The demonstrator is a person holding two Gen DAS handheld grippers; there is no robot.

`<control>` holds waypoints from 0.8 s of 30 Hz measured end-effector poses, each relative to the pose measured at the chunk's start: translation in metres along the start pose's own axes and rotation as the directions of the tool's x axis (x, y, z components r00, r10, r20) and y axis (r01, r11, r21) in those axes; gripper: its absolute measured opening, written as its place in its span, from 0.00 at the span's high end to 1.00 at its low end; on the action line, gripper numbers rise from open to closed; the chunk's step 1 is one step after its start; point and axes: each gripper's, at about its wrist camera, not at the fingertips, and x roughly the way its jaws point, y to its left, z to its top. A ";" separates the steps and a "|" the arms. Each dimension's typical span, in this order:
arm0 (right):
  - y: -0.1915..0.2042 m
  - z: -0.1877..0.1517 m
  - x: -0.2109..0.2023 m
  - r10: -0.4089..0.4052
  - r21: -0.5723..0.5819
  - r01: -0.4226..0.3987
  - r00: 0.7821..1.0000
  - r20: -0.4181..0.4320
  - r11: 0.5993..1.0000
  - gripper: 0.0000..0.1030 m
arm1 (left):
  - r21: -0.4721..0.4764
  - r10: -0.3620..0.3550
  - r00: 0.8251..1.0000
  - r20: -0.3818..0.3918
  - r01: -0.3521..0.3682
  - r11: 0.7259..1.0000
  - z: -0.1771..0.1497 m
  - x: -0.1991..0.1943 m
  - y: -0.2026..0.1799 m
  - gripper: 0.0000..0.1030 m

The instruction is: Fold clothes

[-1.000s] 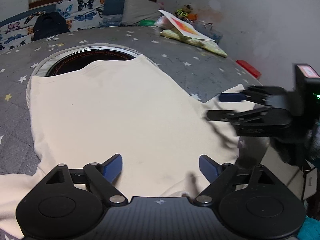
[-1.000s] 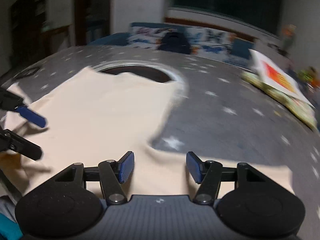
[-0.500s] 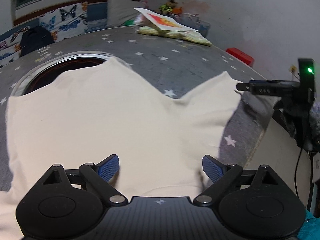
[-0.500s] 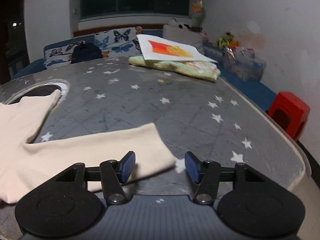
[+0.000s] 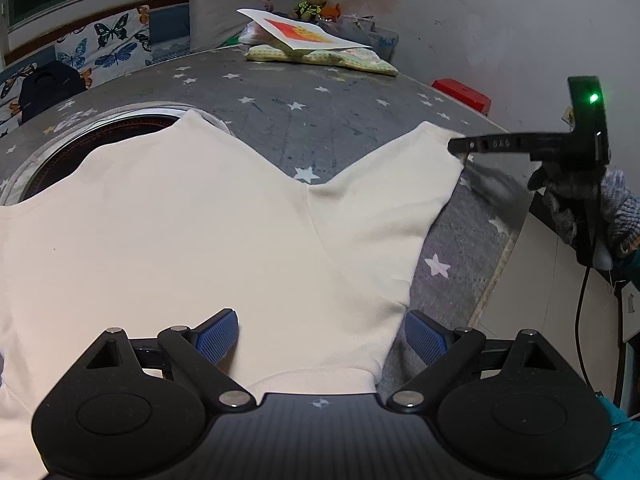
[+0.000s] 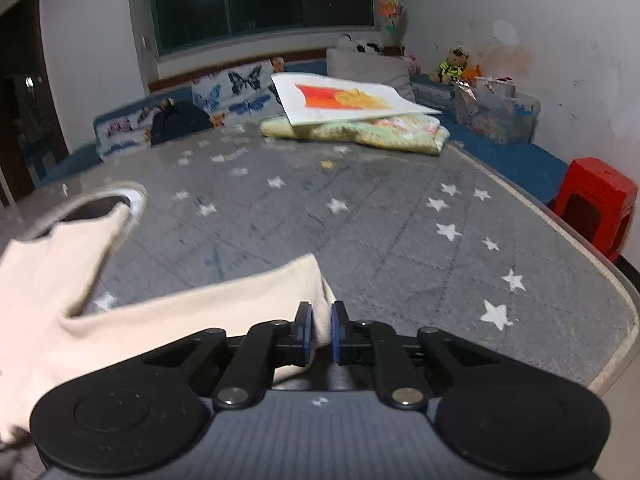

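Observation:
A cream garment (image 5: pixel 192 232) lies flat on the grey star-patterned table (image 5: pixel 328 120). Its sleeve (image 5: pixel 404 184) stretches out to the right. My left gripper (image 5: pixel 320 332) is open over the garment's near edge, its blue pads on either side of the cloth. My right gripper (image 6: pixel 319 334) is shut on the sleeve's end (image 6: pixel 248 300). In the left wrist view the right gripper (image 5: pixel 460 146) shows at the sleeve's tip, held by a gloved hand (image 5: pixel 592 204).
A folded blanket with a printed sheet (image 6: pixel 352 116) lies at the table's far side. A round dark opening (image 5: pixel 96 140) sits under the garment's far edge. A red stool (image 6: pixel 596 204) stands beyond the table's right edge. A butterfly-print sofa (image 6: pixel 224 100) lines the back wall.
My right gripper has closed on the sleeve's end; half a second ago its jaws were open around it. The left gripper has barely moved.

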 end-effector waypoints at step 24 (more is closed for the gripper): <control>0.220 0.032 -0.054 0.688 -0.144 -0.700 0.714 -0.128 0.700 0.92 | -0.191 0.159 0.983 0.093 -0.139 0.972 -0.046 -0.073 0.074 0.10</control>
